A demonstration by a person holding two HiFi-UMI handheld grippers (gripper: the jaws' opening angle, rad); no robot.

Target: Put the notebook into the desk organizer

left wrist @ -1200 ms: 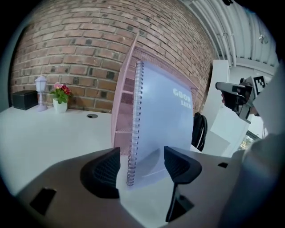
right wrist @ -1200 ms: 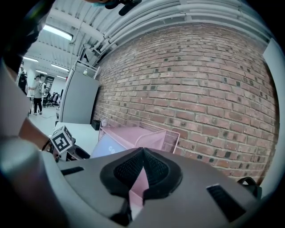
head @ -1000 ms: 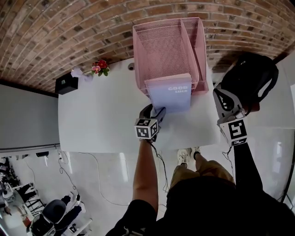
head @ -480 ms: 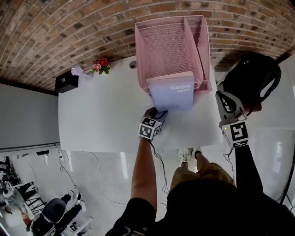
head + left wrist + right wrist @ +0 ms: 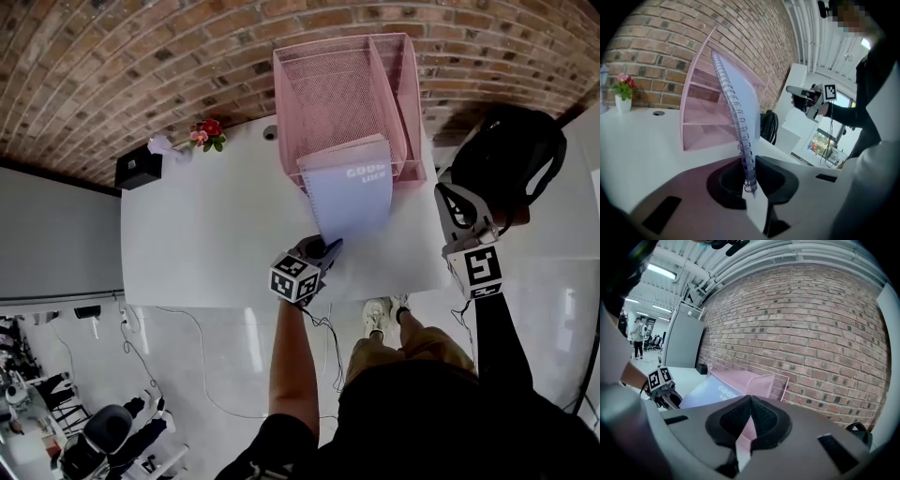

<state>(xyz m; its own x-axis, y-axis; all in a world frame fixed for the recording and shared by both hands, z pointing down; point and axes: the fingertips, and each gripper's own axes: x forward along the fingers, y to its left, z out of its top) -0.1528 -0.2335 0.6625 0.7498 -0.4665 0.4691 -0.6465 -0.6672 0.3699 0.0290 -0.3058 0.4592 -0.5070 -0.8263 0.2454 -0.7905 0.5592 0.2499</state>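
Observation:
A pale blue spiral notebook (image 5: 349,192) leans with its far end against the front of the pink mesh desk organizer (image 5: 337,89) and its near corner raised off the white table (image 5: 206,234). My left gripper (image 5: 330,246) has just been closing and is shut on that near corner. In the left gripper view the wire spiral of the notebook (image 5: 740,112) stands pinched between the jaws of the left gripper (image 5: 750,180), with the organizer (image 5: 701,122) behind it. My right gripper (image 5: 450,192) hangs beside the table's right edge, shut and empty. It faces the notebook (image 5: 710,392) and the organizer (image 5: 754,380).
A small flower pot (image 5: 204,136) and a black box (image 5: 138,169) stand at the table's far left. A black backpack (image 5: 506,159) lies on the floor to the right of the table. A brick wall (image 5: 141,56) runs behind the organizer.
The left gripper's jaws, open at the notebook's near corner before, have closed on it. The gripper drew back and up, and the notebook's near end rose and swung left.

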